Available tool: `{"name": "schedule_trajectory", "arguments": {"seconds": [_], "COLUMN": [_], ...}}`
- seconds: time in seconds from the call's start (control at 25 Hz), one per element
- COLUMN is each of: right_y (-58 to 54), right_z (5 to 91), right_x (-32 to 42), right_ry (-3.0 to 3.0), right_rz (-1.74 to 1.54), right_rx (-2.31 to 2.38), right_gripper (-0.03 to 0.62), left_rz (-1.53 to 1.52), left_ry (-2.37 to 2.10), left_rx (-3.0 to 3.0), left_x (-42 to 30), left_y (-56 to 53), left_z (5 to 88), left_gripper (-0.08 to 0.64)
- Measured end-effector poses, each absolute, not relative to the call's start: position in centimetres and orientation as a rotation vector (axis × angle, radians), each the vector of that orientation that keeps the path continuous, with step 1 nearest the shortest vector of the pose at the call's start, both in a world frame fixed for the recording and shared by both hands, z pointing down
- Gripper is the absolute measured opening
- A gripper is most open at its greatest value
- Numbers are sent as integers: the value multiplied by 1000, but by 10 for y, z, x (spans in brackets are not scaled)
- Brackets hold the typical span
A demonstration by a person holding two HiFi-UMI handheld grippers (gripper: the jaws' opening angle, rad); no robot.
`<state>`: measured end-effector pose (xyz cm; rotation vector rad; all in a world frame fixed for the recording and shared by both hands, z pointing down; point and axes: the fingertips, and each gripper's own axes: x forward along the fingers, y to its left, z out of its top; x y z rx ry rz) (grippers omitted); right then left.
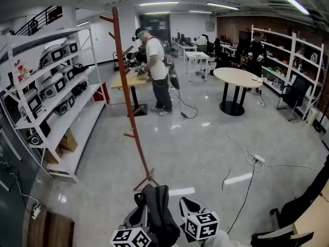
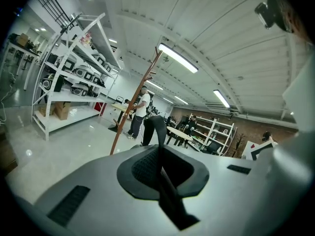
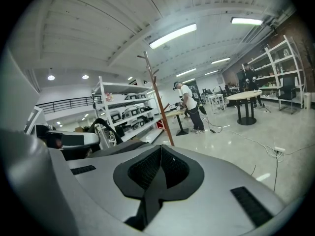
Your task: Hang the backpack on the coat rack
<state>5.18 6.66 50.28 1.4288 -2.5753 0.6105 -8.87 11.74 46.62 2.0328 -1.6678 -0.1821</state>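
White shelving [image 1: 56, 102] loaded with white devices fills the left side of the head view. Just right of it, the reddish-brown coat rack [image 1: 128, 96] runs from the upper left down to its foot on the glossy floor [image 1: 205, 138] near the bottom centre. Its pegs are bare.

At the bottom edge, left of centre, the left gripper [image 1: 138, 217] sits against the black backpack [image 1: 156, 210], which is at the bottom centre of the frame. It is directly below the rack's foot and between the two grippers, not on the rack. In the left gripper view the jaws are clenched on a black strap [image 2: 156, 127] of the backpack. The strap arches up above the pads and runs down between them, with the rack's pole rising to the left beyond.

Just right of the backpack in the head view is the right gripper [image 1: 186, 205], with its marker cube below it. In the right gripper view its jaws are closed, the pads meeting along a thin seam, and nothing shows above them.

Farther back, above the centre of the head view, a person [image 1: 156, 66] stands at a wooden table [image 1: 128, 78]. Right of that is a round table [image 1: 236, 78] on a dark pedestal. A power strip [image 1: 258, 159] with trailing cables lies on the floor at the right.
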Motion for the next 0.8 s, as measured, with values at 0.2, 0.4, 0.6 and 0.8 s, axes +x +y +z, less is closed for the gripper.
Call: {"name": "schedule_trajectory", "arguments": {"seconds": [0.2,0.4,0.6,0.8], "right_y": [44,33,26,24], "right_z": [502,508,516,525], "right_x": [42,32,32,29], "right_ry": [-2572,-2559,-2526,-2502], "right_rz": [608,617,641,667], "right_rx": [1454,1455,1467,1455], "right_gripper": [14,13,12,12], "left_rz": [-183,-180,-184,-178], "left_ry": [-1640,-1615,-1604,-1601], "left_rx": [2051,2063,2055,2037], "left_x": [-95,-100,-103,-109], "left_y": [95,81,74,73], "left_z": [468,471,475,482], "left_gripper": [15,15,15,15]}}
